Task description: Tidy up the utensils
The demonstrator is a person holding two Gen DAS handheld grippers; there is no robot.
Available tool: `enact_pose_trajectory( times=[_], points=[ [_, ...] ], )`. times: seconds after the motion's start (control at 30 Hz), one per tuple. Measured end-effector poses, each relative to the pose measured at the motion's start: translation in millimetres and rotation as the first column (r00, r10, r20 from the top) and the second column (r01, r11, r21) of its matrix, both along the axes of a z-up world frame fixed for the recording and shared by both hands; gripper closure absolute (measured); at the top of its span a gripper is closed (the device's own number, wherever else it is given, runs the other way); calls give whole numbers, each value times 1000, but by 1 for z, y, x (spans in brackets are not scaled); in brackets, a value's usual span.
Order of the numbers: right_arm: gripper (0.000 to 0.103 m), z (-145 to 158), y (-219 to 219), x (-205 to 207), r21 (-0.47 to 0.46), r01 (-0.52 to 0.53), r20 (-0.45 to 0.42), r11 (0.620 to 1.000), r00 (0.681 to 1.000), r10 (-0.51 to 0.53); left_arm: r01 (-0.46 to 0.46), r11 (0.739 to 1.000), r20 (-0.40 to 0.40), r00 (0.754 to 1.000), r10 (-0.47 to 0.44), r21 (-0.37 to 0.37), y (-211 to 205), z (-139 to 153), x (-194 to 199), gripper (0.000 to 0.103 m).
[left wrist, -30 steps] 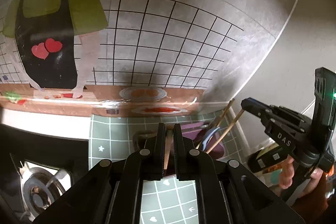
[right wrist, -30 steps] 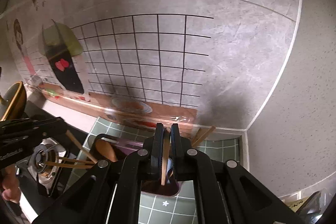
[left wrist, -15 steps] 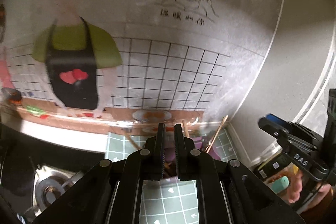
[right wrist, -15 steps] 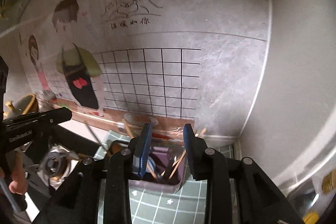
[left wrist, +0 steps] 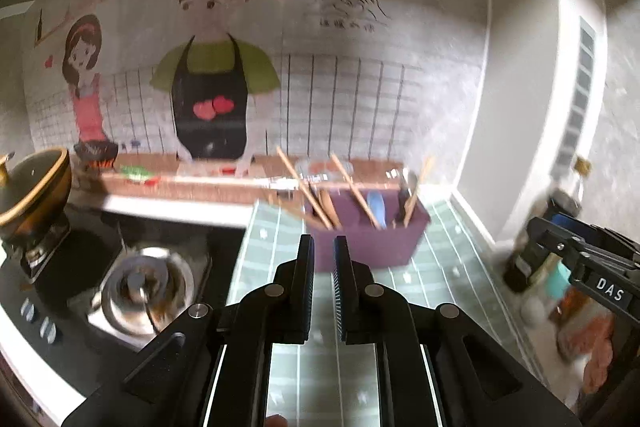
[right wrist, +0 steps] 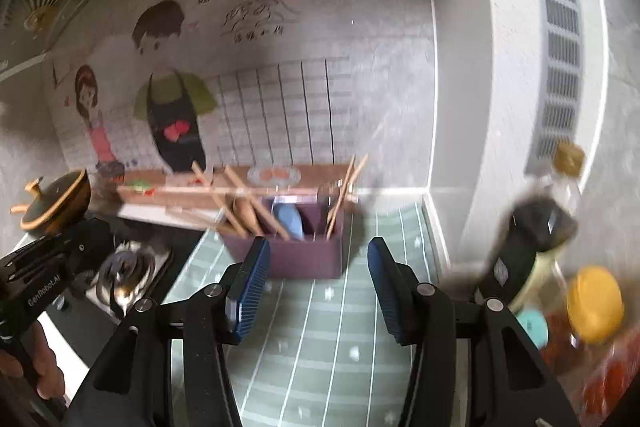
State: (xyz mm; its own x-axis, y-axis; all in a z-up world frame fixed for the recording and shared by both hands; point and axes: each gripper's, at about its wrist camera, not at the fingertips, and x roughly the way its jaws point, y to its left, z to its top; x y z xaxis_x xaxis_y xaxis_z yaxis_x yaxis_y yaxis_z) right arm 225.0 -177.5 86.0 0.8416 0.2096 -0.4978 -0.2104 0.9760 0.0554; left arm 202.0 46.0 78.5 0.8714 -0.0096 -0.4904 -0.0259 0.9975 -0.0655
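Note:
A purple utensil holder (left wrist: 366, 239) stands on the green tiled counter near the back wall, with several wooden chopsticks (left wrist: 304, 189), a wooden spoon and a blue spoon (left wrist: 377, 207) standing in it. It also shows in the right wrist view (right wrist: 300, 247). My left gripper (left wrist: 323, 247) is in front of the holder, its jaws nearly together with a narrow gap and nothing between them. My right gripper (right wrist: 318, 251) is wide open and empty, also in front of the holder. The right gripper shows at the right edge of the left wrist view (left wrist: 580, 259).
A gas stove with a burner (left wrist: 144, 287) lies left of the counter, and a brown pot (left wrist: 32, 187) stands at the far left. Bottles and jars (right wrist: 536, 239), one with a yellow lid (right wrist: 596, 303), crowd the right corner by the wall.
Both grippers have pulled back from the holder, which now looks farther away. Each let go of the wooden utensil it held there. The right jaws opened wide.

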Motion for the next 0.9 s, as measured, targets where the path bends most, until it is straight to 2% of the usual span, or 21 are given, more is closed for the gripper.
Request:
enact_pose_trajectory(
  times=[0.27, 0.5, 0.9],
  points=[
    [54, -28, 2, -50, -34, -5, -29, 999, 1000, 4, 12, 998, -26, 1000, -10, 57, -30, -32, -50, 92],
    [54, -49, 1, -70, -43, 23, -31, 999, 999, -24, 4, 999, -69, 998, 0, 51, -34, -45, -66, 92],
    [54, -61, 2, -84, -45, 25, -39, 999, 999, -27, 22, 999, -88, 996, -18, 39, -37, -49, -75, 92]
  ],
)
